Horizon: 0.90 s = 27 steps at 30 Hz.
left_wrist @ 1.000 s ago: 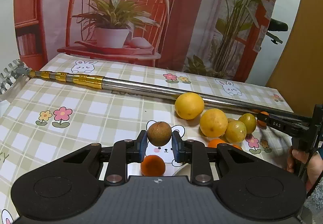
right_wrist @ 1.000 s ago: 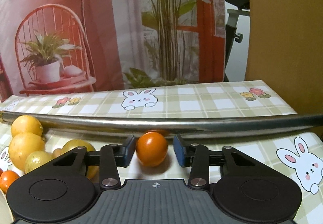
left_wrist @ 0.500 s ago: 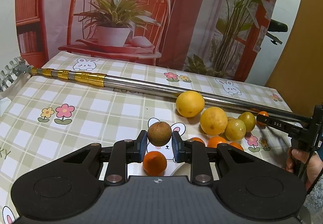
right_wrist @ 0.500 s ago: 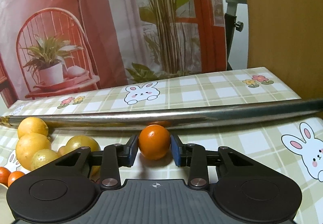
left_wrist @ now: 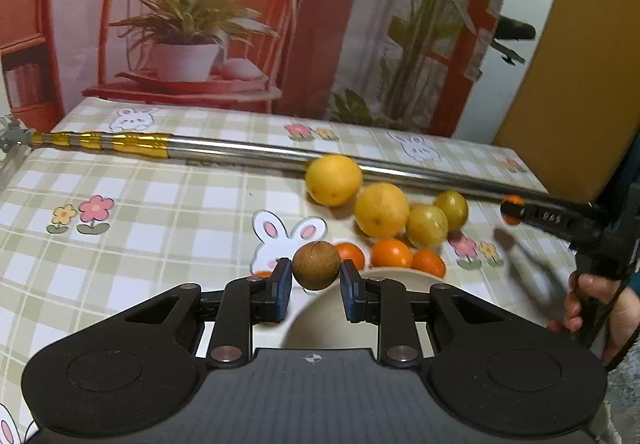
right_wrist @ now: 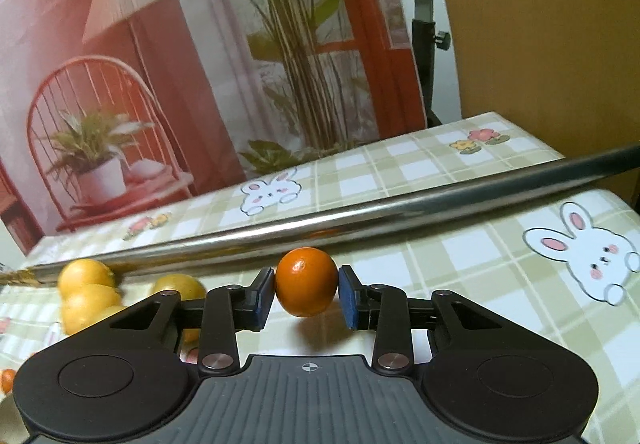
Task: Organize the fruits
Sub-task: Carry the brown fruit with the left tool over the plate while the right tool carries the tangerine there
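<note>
The left gripper (left_wrist: 316, 278) is clamped on a round brown fruit (left_wrist: 316, 265), held clear above the rim of a pale bowl (left_wrist: 394, 273). The bowl's inside is mostly hidden; contents cannot be told. Behind its far rim sit small oranges (left_wrist: 391, 253), then yellow citrus fruits (left_wrist: 381, 209) in a cluster against a metal pole (left_wrist: 240, 153) whose long axis runs left to right across the checked tablecloth (left_wrist: 160, 212). Further right, the right gripper (right_wrist: 306, 293) has just closed onto an orange mandarin (right_wrist: 306, 281), lifted just off the cloth before the pole. Both fruits are round, showing no clear long axis.
</note>
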{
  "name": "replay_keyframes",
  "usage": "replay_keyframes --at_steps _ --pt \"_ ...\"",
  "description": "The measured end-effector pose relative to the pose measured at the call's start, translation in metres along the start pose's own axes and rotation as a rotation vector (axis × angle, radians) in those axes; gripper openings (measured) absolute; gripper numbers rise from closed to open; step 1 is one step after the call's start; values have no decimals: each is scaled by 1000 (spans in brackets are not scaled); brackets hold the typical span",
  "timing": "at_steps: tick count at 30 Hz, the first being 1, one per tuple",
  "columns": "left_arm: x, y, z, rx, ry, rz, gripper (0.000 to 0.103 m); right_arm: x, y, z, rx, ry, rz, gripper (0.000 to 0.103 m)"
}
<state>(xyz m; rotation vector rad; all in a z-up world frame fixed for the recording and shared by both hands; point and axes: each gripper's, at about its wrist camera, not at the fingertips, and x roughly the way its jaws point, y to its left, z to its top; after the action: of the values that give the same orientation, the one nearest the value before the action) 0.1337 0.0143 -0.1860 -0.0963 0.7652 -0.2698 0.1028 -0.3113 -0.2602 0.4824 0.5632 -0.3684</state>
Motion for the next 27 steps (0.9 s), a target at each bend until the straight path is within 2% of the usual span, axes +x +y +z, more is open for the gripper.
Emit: replay_keyframes --at_steps 8,17,22,27 --pt "9 -12 -13 64 77 9 28 -50 18 0 12 -16 91 32" --pt "21 -14 -23 91 145 -7 28 -88 56 -8 -27 22 183 32" --pt "22 -9 -27 87 163 1 28 -101 75 -18 -104 56 185 32" --pt "14 -7 -25 67 141 -8 28 -119 82 -19 -128 55 186 32"
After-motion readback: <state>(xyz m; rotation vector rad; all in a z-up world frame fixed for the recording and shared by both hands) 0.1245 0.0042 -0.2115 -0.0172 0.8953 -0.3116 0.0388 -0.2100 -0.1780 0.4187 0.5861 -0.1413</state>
